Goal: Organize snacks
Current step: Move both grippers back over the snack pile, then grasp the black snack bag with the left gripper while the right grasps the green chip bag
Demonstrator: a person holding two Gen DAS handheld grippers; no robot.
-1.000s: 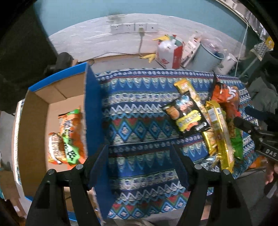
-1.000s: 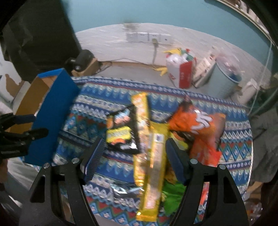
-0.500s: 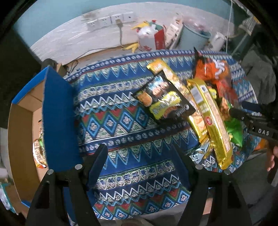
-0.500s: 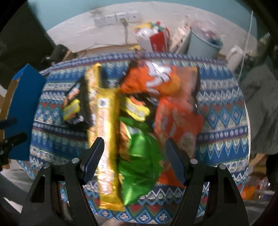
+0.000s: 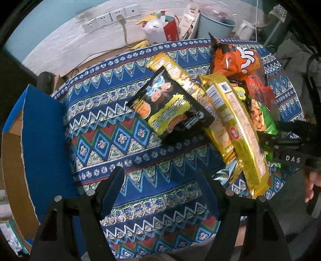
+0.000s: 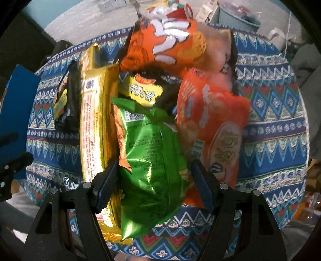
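Note:
A heap of snack bags lies on the patterned cloth [image 5: 124,140]. A black and yellow bag [image 5: 172,108] lies leftmost, then a long gold pack [image 5: 236,128] and an orange bag [image 5: 234,60]. My left gripper [image 5: 160,176] stands open over bare cloth, short of the black bag, with nothing between its fingers. My right gripper [image 6: 154,166] points down over the heap. Its jaws are closing with the green bag [image 6: 152,152] between them, and I see no firm press. An orange-red bag [image 6: 212,112] lies just right of the green one.
A cardboard box with blue outer walls [image 5: 40,130] stands at the cloth's left edge. Behind the table are wall sockets [image 5: 108,17], a red and white bag [image 5: 162,30], a teal bin [image 5: 216,26] and a white kettle [image 5: 245,30]. A hand [image 5: 310,180] shows at the right.
My left gripper swung right from the box to the cloth near the black bag and sank. My right gripper moved from the gold pack to over the green bag, sank closer, and its jaws narrowed.

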